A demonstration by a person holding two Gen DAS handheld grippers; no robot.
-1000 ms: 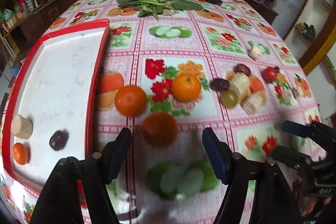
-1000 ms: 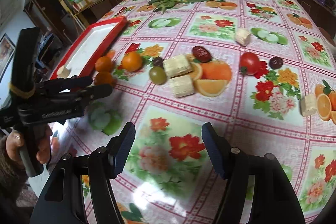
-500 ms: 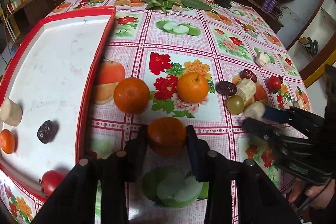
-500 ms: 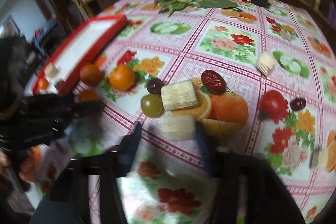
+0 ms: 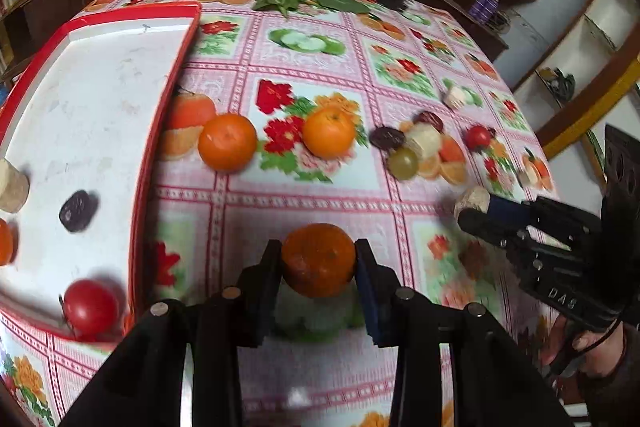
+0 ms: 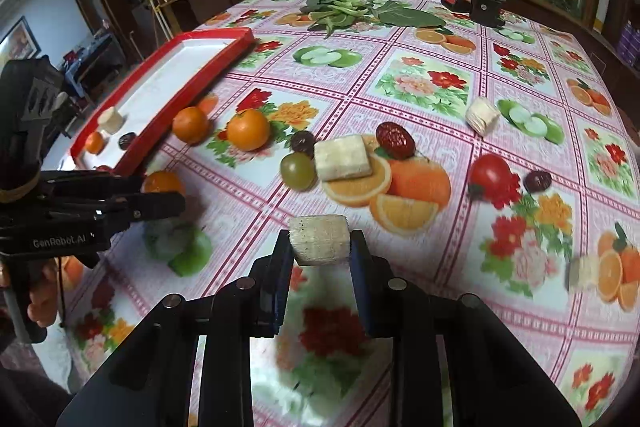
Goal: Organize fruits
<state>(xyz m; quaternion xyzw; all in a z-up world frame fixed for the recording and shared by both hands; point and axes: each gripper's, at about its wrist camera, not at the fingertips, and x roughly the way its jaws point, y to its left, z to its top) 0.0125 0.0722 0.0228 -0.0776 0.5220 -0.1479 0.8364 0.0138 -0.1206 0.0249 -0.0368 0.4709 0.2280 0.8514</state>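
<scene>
Partway through, by my reading. Left tool (image 5: 318, 261) clamps a mandarin (image 5: 318, 259) between its jaws, lifted just above the tabletop (image 5: 312, 67). Right tool (image 6: 319, 247) grips a pale cut chunk (image 6: 319, 239), also held up.

Red tray (image 5: 136, 187), to the left of the left tool, already holds four pieces: one tomato (image 5: 91, 307), one dark date (image 5: 76, 205), one pale chunk (image 5: 12, 185), one small orange fruit (image 5: 4, 241) at the frame edge.

Left loose ahead of the tools:
- mandarins: 2, nearest the tray (image 6: 191, 124) and beside it (image 6: 248, 129)
- green grape: 1 (image 6: 298, 169)
- pale chunks: 3, one (image 6: 342, 157) beside the grape
- dates: 3, the red one (image 6: 396, 140) and two dark
- tomato: 1 (image 6: 490, 171)

Roughly ten loose pieces remain, plus the two in hand. Leafy greens (image 6: 344, 9) lie far ahead, untouched.
</scene>
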